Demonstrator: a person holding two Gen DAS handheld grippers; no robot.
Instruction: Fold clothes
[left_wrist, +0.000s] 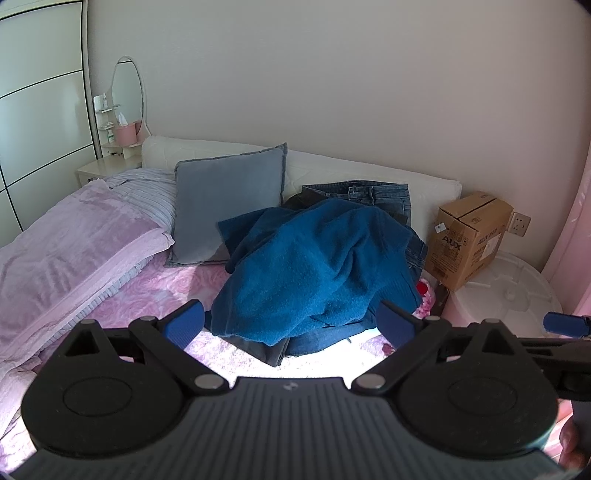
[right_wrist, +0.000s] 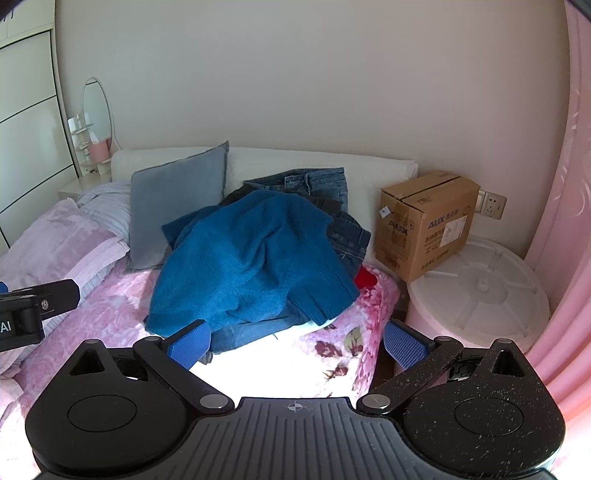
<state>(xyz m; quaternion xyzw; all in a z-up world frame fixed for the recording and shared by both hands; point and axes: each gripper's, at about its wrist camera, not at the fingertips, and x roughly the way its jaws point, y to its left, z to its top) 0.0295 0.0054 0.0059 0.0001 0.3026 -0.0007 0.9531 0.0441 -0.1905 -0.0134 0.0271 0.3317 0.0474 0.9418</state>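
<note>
Left gripper: spread wide, nothing between the blue pads, hovering short of the clothes at the near edge of the bed.
Right gripper: likewise wide open and empty, poised over the bed's near right corner, just beside the left gripper.
Blue sweater: crumpled, draped loosely over the top of the heap, ribbed hem hanging toward the bed's right edge.
Jeans: several denim pieces under and behind the sweater, one waistband propped against the white headboard, another leg trailing toward the near edge.
Red item: glimpsed under the heap at the right edge; too little showing to identify.
Bed: pink floral cover, clothes piled on the right half; grey cushion and lilac bedding toward the far left corner.
Beyond the bed: cardboard box on a white round stand off the right edge.
Step in hand: approach to the unfolded pile, judging by open jaws aimed at it; no folded stack anywhere in sight.
Next move calls for: closing on an edge of the top garment, likely the sweater's hem or shoulder, then lifting it clear onto bare cover to spread flat.
</note>
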